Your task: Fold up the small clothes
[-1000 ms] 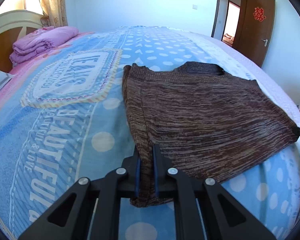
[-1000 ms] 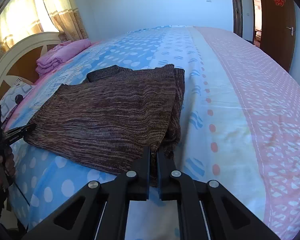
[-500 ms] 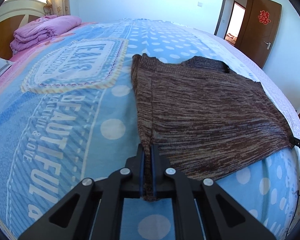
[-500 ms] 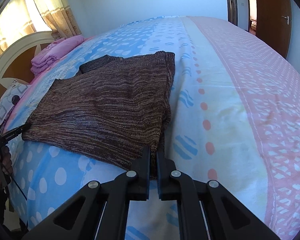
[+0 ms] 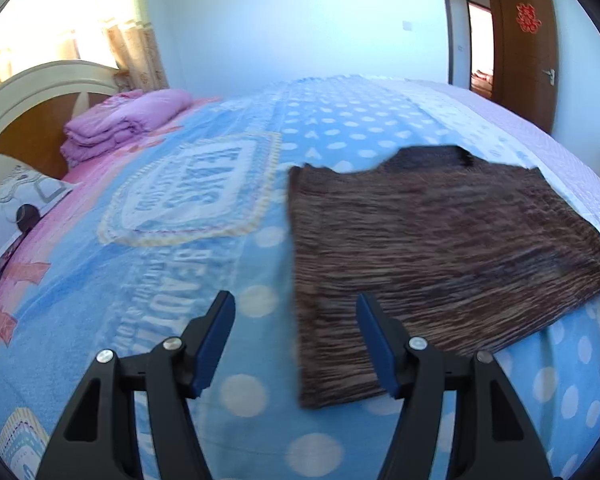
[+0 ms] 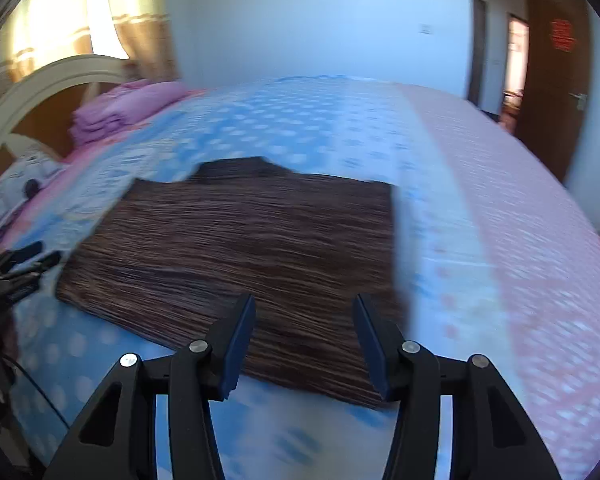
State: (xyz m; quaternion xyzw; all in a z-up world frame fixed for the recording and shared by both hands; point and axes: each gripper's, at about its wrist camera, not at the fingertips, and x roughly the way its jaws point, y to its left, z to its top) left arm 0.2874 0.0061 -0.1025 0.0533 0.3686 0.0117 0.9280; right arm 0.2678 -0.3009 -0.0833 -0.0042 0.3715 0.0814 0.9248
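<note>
A brown knitted garment (image 5: 440, 248) is laid flat on the bed (image 5: 220, 280), spread over a blue blanket dotted with white, its darker collar (image 5: 432, 156) turned toward the far wall; the cloth is seen folded along its left and right edges, so that a near-rectangular shape is formed; the left gripper (image 5: 296, 340) is held above the near left corner of the garment, its blue-padded fingers (image 5: 216, 336) spread wide and released, nothing being grasped between them; the right gripper (image 6: 304, 336) is held over the near right part of the same garment (image 6: 252, 248), its fingers (image 6: 240, 332) likewise parted and empty; both views are blurred, the right more strongly. A folded pink quilt (image 5: 120, 124) is stacked by the headboard (image 5: 32, 92), well apart from the garment; a patterned pillow (image 5: 8, 216) is seen at the left edge; a brown door (image 5: 528, 48) stands open at the far right.
</note>
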